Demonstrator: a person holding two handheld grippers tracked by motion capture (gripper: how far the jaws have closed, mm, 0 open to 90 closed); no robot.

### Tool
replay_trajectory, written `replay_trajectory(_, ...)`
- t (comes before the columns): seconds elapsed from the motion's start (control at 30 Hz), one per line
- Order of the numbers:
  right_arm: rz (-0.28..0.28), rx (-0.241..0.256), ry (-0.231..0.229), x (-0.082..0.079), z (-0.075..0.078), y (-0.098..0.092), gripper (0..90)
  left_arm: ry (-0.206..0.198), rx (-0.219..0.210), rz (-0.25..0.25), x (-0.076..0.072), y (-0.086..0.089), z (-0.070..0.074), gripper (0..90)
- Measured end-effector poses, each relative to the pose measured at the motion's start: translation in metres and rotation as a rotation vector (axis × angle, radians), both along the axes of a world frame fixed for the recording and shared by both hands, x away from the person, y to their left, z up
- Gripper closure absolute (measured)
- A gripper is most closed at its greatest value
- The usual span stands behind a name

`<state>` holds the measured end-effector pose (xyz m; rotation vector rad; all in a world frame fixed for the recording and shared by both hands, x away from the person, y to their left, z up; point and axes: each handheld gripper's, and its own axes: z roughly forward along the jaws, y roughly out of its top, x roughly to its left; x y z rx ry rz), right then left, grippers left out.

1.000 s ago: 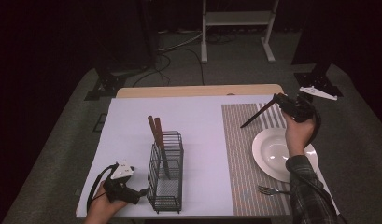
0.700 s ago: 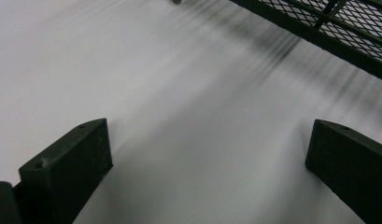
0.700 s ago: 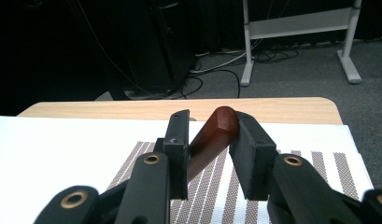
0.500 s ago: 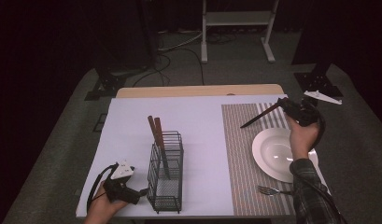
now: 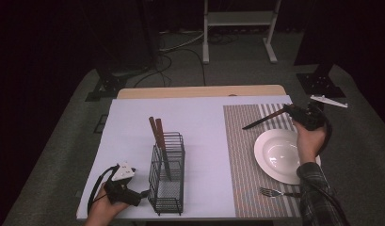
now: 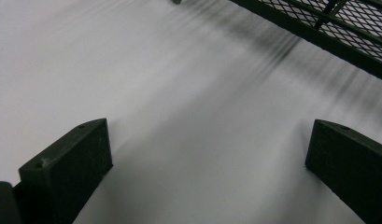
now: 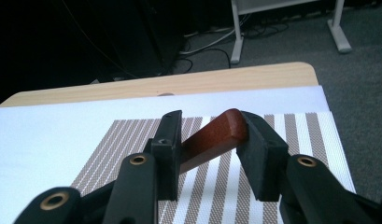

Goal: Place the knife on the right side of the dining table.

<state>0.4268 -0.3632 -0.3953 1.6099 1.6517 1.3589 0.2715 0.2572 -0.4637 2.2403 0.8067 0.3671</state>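
My right gripper [image 5: 293, 110] is shut on a knife [image 5: 263, 119] by its brown wooden handle [image 7: 215, 136], above the striped placemat [image 5: 239, 155] at the far right of the table. The dark blade points left and slightly down, above the plate's far rim. My left gripper [image 5: 142, 193] rests low on the white sheet at the front left, its jaws open and empty [image 6: 202, 163], just beside the black wire caddy [image 5: 167, 174]. Two wooden-handled utensils [image 5: 157, 134] stand in the caddy.
A white plate [image 5: 279, 155] lies on the placemat, with a fork [image 5: 275, 192] in front of it near the table's front edge. The white sheet [image 5: 199, 122] covers most of the tabletop. The caddy's mesh base [image 6: 352, 23] sits close ahead of the left jaws.
My right gripper has carried the knife a little toward the right and nearer the plate's far side. The left gripper has stayed put.
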Motion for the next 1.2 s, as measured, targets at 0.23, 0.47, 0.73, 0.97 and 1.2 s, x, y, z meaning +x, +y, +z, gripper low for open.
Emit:
replay_trajectory(0.23, -0.005, 0.002, 0.040, 0.003, -0.007, -0.006, 55.4, -0.001, 0.000, 0.000, 0.000, 0.000, 0.000, 0.0)
replay_trajectory(0.47, -0.017, 0.003, 0.079, 0.005, -0.013, -0.009, 52.6, -0.001, 0.000, 0.000, 0.000, 0.000, 0.000, 0.0)
replay_trajectory(0.73, -0.029, 0.002, 0.133, 0.008, -0.021, -0.015, 51.1, -0.001, 0.000, 0.000, 0.000, 0.000, 0.000, 0.0)
replay_trajectory(0.97, -0.034, 0.009, 0.186, 0.011, -0.026, -0.018, 48.9, -0.001, 0.000, 0.000, 0.000, 0.000, 0.000, 0.0)
replay_trajectory(1.2, -0.047, 0.007, 0.215, 0.012, -0.030, -0.019, 46.3, -0.001, 0.000, 0.000, 0.000, 0.000, 0.000, 0.0)
